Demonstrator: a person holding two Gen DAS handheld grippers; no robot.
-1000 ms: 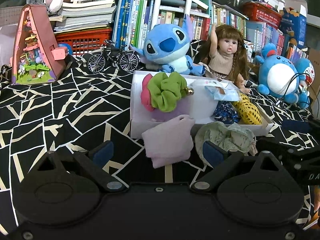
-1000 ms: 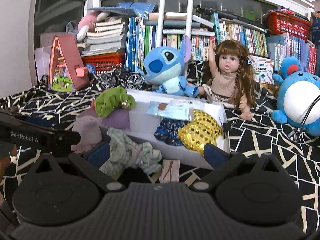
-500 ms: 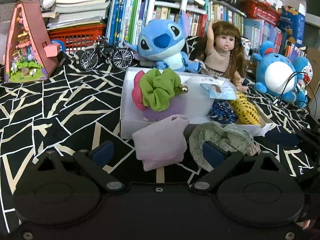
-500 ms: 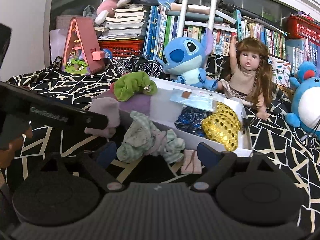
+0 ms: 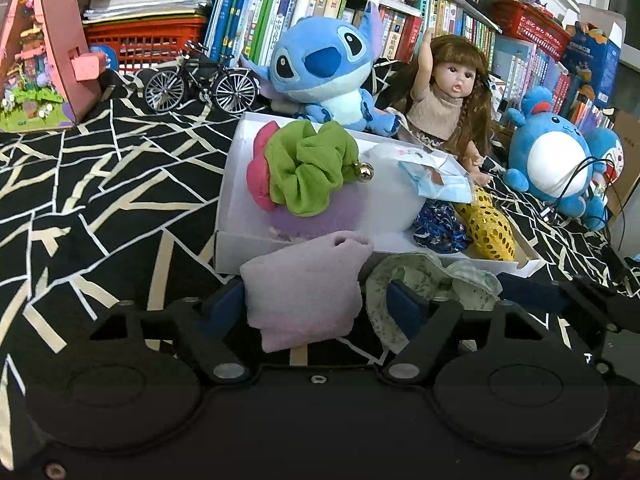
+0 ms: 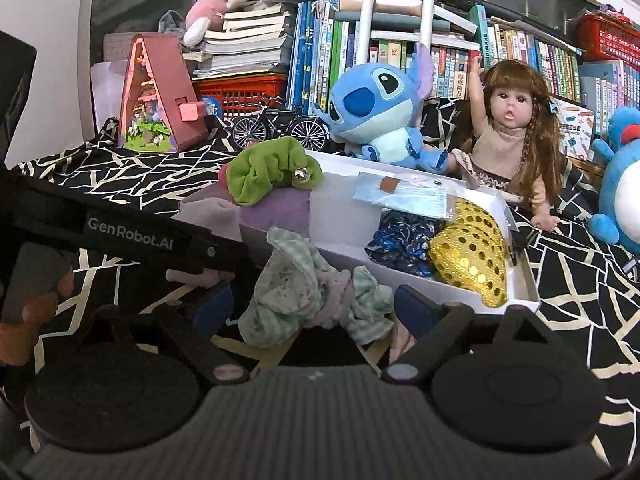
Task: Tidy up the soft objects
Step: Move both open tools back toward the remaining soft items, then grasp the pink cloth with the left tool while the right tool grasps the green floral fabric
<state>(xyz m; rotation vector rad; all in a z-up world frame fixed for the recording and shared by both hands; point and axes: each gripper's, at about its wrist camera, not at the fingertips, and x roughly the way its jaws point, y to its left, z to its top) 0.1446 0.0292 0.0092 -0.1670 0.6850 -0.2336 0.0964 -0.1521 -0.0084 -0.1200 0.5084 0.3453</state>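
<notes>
Fingers of the left gripper (image 5: 310, 306) stood close against both sides of a pale pink cloth (image 5: 304, 292), gripping it just in front of the white box (image 5: 240, 248). Right gripper (image 6: 308, 306) was open wide, its fingers either side of a green checked cloth (image 6: 304, 284) without pressing it, also in front of the box. Inside the box lay a green scrunchie (image 5: 310, 168) and a gold sequin piece (image 6: 472, 252); behind it sat a blue plush (image 5: 324, 68) and a doll (image 6: 512, 136).
</notes>
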